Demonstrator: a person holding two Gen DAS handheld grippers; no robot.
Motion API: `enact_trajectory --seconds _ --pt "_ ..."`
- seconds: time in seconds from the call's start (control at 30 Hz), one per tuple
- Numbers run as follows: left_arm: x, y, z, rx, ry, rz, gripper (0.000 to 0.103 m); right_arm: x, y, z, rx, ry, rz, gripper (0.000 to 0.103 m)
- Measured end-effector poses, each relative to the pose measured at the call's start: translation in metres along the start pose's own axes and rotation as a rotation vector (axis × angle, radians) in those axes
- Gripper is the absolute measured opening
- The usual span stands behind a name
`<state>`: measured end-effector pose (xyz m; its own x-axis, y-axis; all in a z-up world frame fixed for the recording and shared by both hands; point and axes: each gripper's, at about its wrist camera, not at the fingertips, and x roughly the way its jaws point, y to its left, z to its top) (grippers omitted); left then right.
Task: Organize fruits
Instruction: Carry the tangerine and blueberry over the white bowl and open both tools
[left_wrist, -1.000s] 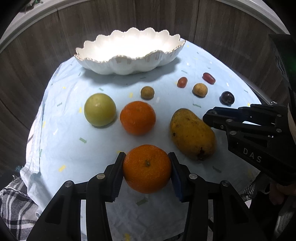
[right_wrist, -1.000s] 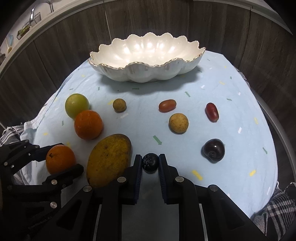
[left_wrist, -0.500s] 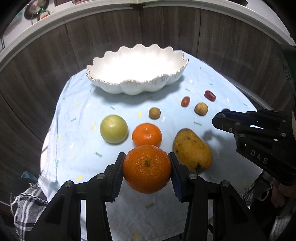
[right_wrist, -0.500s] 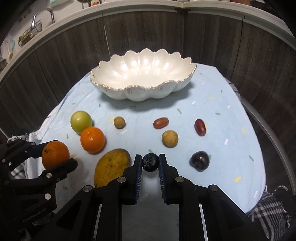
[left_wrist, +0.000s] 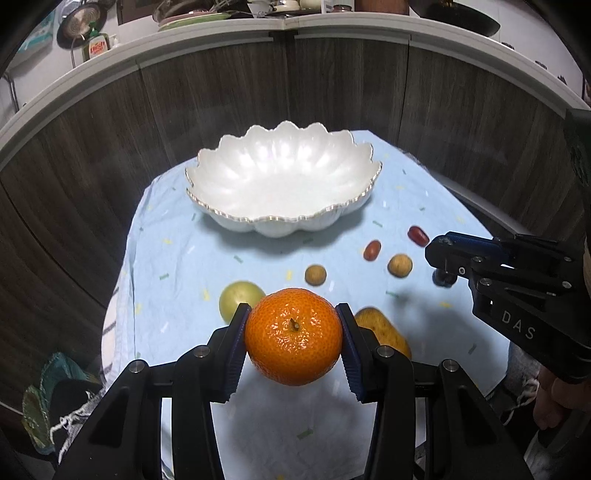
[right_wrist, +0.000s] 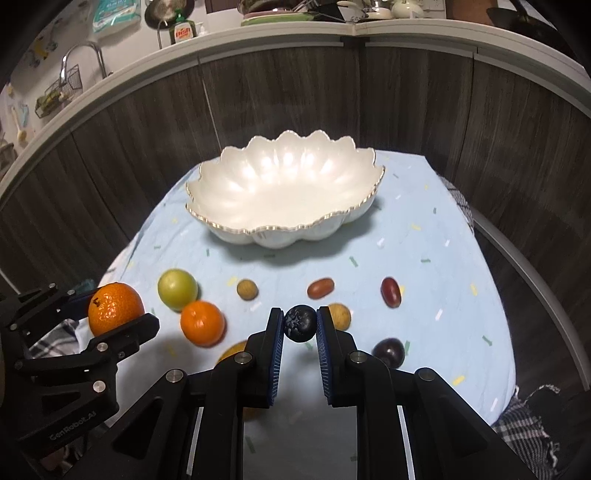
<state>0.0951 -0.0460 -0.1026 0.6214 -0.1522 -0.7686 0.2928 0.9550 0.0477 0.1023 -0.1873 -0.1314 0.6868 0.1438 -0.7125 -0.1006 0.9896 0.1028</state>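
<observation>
Fingers of the left gripper (left_wrist: 293, 338) clamp a tangerine (left_wrist: 293, 336), and the right gripper (right_wrist: 300, 325) pinches a small dark berry (right_wrist: 300, 323); both are lifted off the table (right_wrist: 461, 258). At twelve o'clock the white scalloped bowl (right_wrist: 284, 184) looks empty, so nothing is sorted yet. Left on the cloth: a second tangerine (right_wrist: 202, 323), green fruit (right_wrist: 177, 288), mango (left_wrist: 384, 330), and several small fruits.

Behind the table stands a wall of dark wood panels (left_wrist: 332, 92) with a pale counter edge (right_wrist: 258, 40) on top. A faucet (right_wrist: 83, 55) and a soap bottle (right_wrist: 183, 31) stand there, near dishes (left_wrist: 192, 16).
</observation>
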Motion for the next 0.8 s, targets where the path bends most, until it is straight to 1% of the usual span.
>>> enact_trajectory --seconds 0.2,0.43,0.8 --pt "-0.001 0.003 0.024 -0.008 -0.024 -0.003 0.045 -0.004 -0.005 0.021 0.013 -0.039 -0.001 0.019" --pt "0.004 0.012 0.051 -0.025 -0.042 -0.005 0.045 -0.006 -0.012 0.054 0.013 -0.092 -0.014 0.019" --pt "0.020 0.032 0.088 -0.035 -0.076 0.027 0.045 0.008 -0.020 0.091 0.008 -0.127 -0.037 0.019"
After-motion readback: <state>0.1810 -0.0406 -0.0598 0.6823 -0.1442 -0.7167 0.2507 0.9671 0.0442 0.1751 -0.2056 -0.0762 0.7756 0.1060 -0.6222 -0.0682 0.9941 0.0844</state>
